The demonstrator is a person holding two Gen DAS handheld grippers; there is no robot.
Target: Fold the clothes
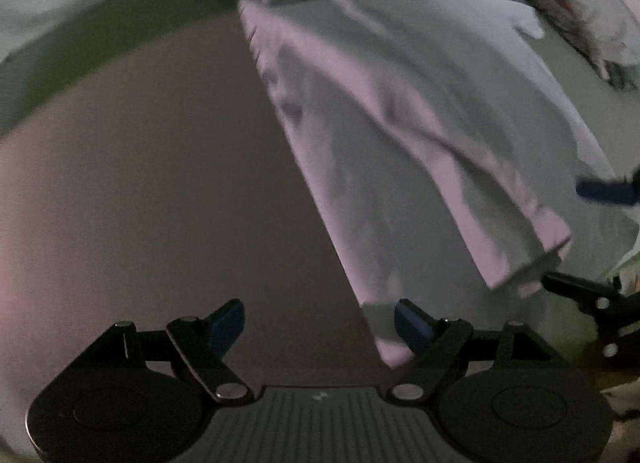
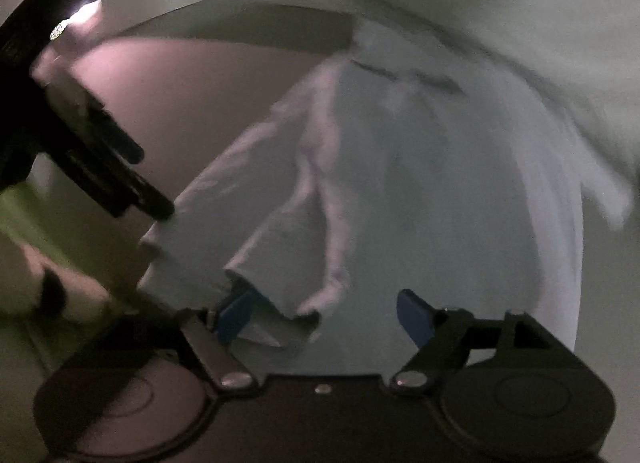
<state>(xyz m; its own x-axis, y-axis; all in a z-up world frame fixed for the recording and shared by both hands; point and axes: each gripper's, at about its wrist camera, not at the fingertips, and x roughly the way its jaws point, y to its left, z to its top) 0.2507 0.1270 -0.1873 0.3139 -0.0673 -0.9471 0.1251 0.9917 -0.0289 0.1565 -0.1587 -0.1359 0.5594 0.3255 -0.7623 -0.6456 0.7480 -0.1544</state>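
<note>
Clearly we see a pale, soft, creased garment [image 1: 400, 135] lying as a long folded band on the smooth, matte tabletop [image 1: 140, 183], its long axis running from the far edge toward us. Our left hand-held gripper [image 1: 320, 323] stands wide apart, gripping nothing. Our right hand-held gripper [image 2: 324, 315] gapes too, a cuff edge lying loose beside one blue pad.

place: looks like a home laundry spot | evidence: white garment [image 1: 400, 135] spread on plain tabletop [image 1: 160, 183], more pale fabric [image 2: 500, 3] heaped behind | lighting: dim, blurry
</note>
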